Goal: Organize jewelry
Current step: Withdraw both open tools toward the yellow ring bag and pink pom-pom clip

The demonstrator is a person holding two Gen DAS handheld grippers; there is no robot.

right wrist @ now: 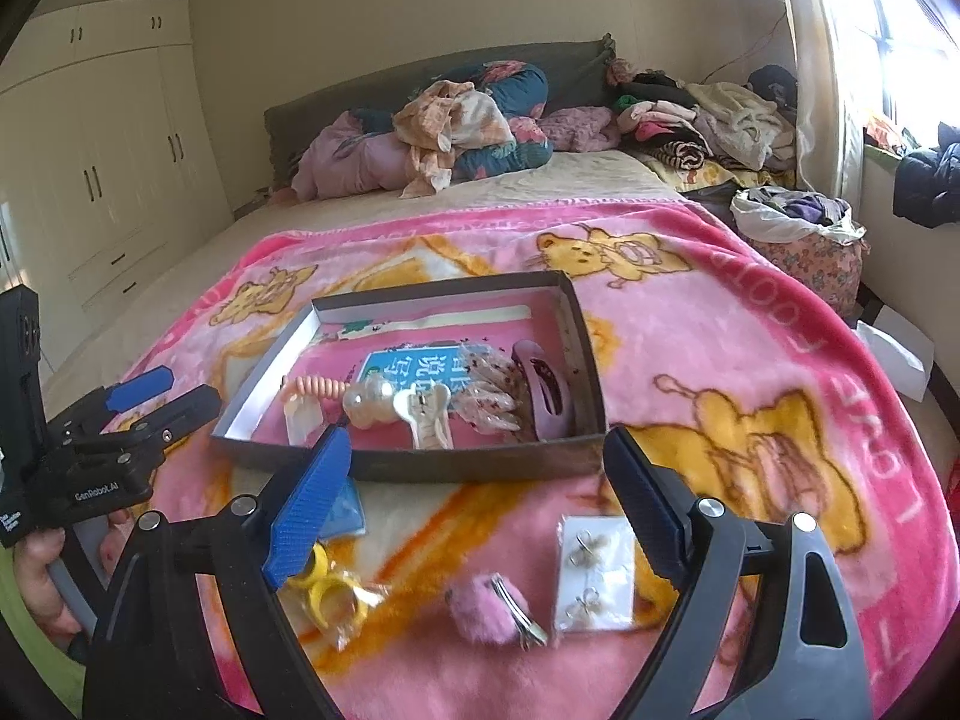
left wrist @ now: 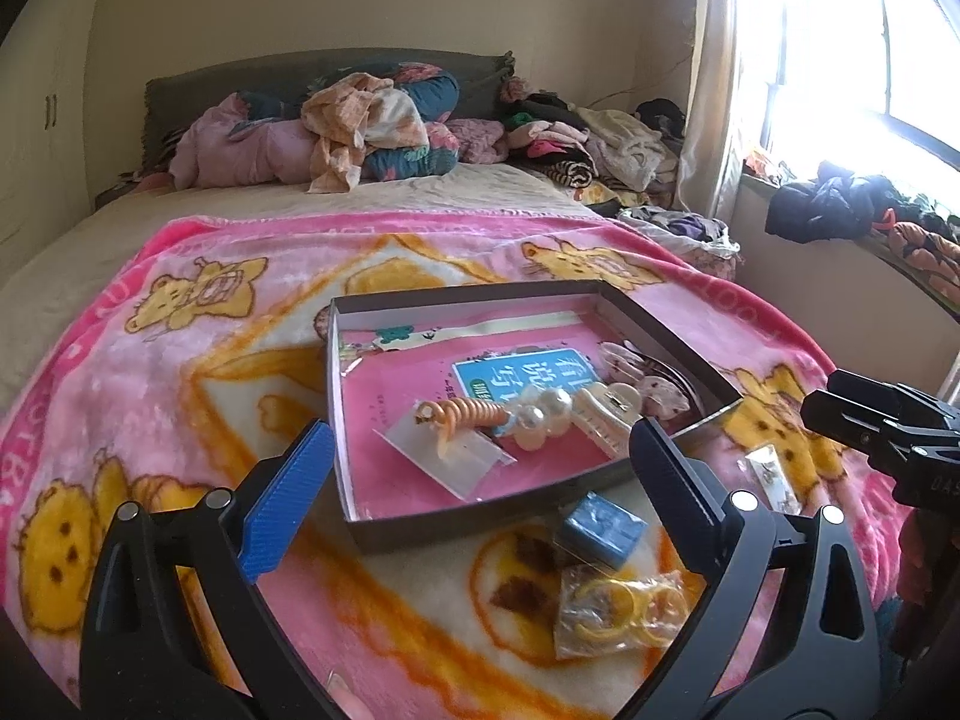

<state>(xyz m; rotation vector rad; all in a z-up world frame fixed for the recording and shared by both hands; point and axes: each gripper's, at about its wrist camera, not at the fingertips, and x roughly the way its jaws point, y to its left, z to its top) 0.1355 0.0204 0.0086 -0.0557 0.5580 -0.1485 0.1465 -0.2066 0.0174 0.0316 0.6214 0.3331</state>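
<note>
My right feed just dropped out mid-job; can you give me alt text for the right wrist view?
A shallow open box on a pink bear-print blanket holds hair clips and a coiled hair tie. Nearer the open, empty right gripper lie an earring card, a pink fuzzy clip and bagged yellow rings. The left gripper hovers at left.

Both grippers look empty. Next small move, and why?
Probably lower the right gripper onto the earring card just ahead of its open jaws. The card lies loose on the blanket outside the box. The left gripper is open too, over the bagged yellow rings.
</note>
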